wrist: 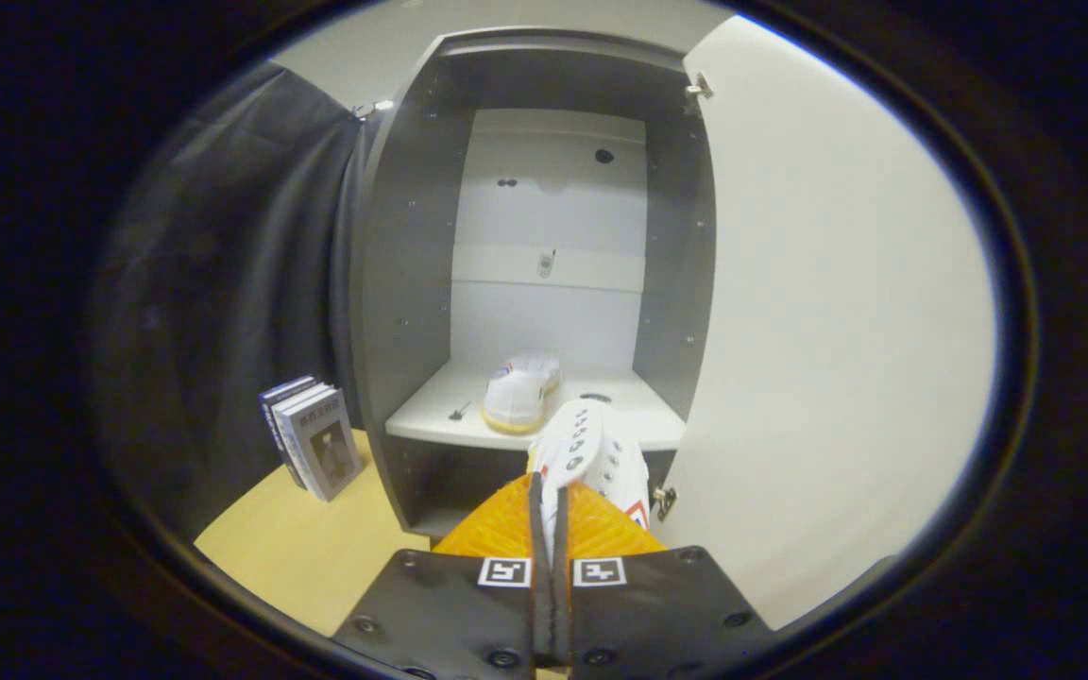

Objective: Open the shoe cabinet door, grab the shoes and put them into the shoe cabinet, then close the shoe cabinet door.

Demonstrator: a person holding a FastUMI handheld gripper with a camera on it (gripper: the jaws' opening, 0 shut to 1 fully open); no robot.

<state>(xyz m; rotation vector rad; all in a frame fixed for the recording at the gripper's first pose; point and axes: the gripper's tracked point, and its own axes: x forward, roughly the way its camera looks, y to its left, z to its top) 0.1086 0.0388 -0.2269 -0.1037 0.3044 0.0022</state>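
Tongs [550, 505] pinched tight on a white shoe [591, 458] — held before the open cabinet [412, 283], another shoe [520, 389] inside

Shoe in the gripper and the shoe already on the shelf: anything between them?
Nothing: in the gripper view, bare white shelf separates the held shoe, pinched in the gripper, from the shelved shoe.

The shoes [591, 453] are white, the cabinet [393, 283] is grey with a white door [837, 312], and the fingers [487, 529] are orange.
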